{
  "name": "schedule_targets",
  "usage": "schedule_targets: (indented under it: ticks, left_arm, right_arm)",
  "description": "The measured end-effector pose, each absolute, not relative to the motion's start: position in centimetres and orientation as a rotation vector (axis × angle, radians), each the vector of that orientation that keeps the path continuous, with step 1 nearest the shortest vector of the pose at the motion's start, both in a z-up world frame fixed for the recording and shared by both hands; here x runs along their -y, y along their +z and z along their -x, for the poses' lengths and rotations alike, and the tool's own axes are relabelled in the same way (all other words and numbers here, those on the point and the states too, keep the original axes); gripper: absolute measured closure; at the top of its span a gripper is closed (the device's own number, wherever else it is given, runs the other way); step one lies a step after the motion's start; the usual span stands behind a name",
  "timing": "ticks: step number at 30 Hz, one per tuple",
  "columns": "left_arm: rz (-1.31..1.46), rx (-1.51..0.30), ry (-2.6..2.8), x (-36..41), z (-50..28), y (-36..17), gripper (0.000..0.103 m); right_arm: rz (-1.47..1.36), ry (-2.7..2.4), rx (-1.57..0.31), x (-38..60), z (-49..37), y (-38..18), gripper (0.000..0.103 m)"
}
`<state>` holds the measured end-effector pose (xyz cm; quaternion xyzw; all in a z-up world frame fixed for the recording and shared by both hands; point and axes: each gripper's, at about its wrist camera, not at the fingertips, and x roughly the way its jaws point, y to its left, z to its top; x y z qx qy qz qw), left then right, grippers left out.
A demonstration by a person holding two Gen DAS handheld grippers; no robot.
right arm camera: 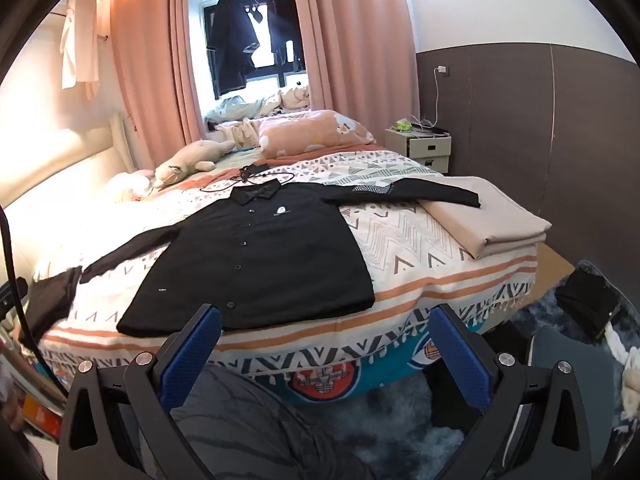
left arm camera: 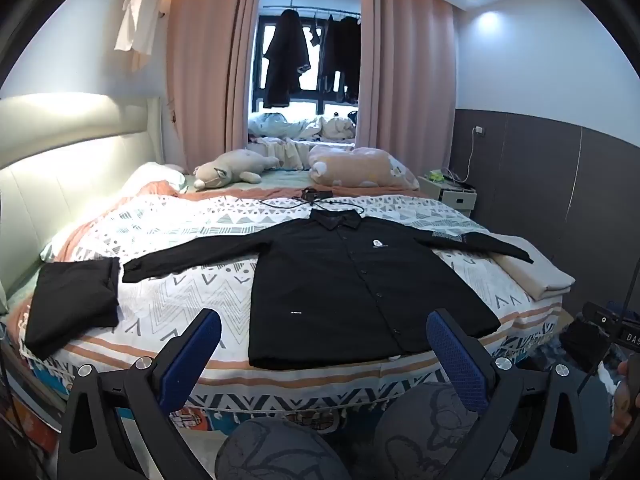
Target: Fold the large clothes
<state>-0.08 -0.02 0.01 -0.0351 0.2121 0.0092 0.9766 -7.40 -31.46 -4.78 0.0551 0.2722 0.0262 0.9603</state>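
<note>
A black long-sleeved button shirt lies flat and face up on the patterned bedspread, sleeves spread to both sides, collar at the far end. It also shows in the right wrist view. My left gripper is open and empty, held off the bed's near edge below the shirt's hem. My right gripper is open and empty, also short of the bed's near edge, by the hem's right part. A folded black garment lies at the bed's left near corner.
A folded beige cloth lies at the bed's right edge under the shirt's sleeve end. A black cable with adapter lies beyond the collar. A plush toy and pillow are at the far end. A nightstand stands right.
</note>
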Motion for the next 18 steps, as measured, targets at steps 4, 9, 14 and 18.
schedule_targets:
  ticks: [4,9,14,18]
  left_arm:
    - [0.069,-0.431,0.01,0.3,0.2,0.3,0.0]
    - [0.073,-0.422,0.002,0.3,0.7,1.0,0.0]
    - [0.076,-0.429,-0.001,0.5,1.1,1.4,0.0]
    - [0.089,-0.431,-0.012,0.7,0.8,0.4,0.0]
  right_arm:
    - [-0.118,0.057,-0.553,31.8,7.3,-4.8,0.0]
    - [-0.104,0.039,-0.546,32.2,7.6,-4.0,0.0]
    - [-0.078,0.013,-0.537,32.2,7.7,-5.3,0.0]
    - [-0.066,0.0,-0.543,32.0,7.6,-5.7,0.0]
